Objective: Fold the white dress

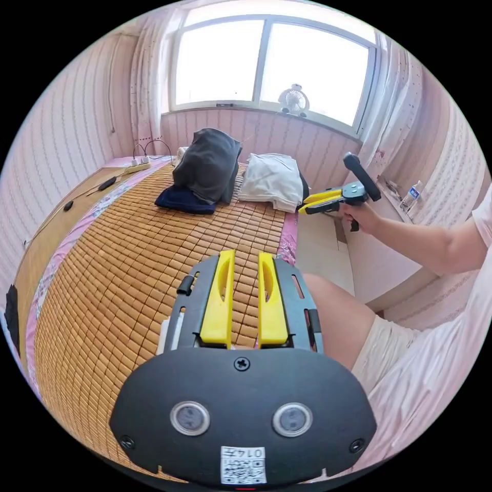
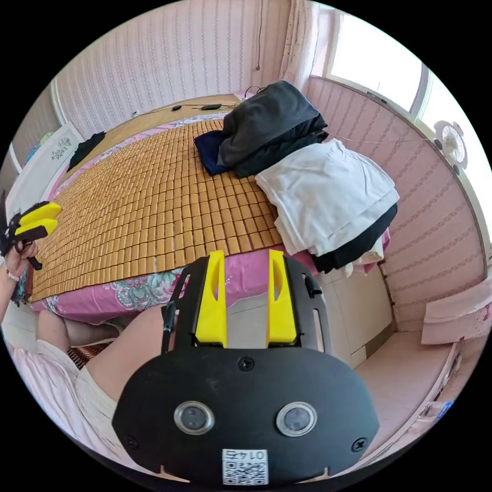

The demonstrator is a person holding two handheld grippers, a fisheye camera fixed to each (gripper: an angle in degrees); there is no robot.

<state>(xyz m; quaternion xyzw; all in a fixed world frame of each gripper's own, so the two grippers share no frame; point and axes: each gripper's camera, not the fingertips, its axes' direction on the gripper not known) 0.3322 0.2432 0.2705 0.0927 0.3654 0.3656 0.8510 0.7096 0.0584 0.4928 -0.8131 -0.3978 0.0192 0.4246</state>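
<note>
A white garment, folded in a loose pile point(image 1: 271, 179) point(image 2: 328, 200), lies at the far corner of the bed on top of a black garment point(image 2: 359, 246). My left gripper point(image 1: 246, 253) hovers over the bamboo mat point(image 1: 128, 287), open with a narrow gap and nothing between its jaws. A hand holds my right gripper point(image 1: 303, 206) in the air just off the bed's edge, close to the white pile. In the right gripper view its own jaws point(image 2: 246, 252) stand open and empty over the pink bed edge. The left gripper point(image 2: 55, 215) shows there at far left.
A dark grey clothes heap point(image 1: 210, 164) point(image 2: 271, 123) sits on a navy garment point(image 1: 184, 200) beside the white pile. The person's bare leg point(image 1: 333, 318) is against the bed side. A white cabinet point(image 2: 353, 312), a fan point(image 1: 294, 100) on the sill and a power strip point(image 1: 137, 164) are around.
</note>
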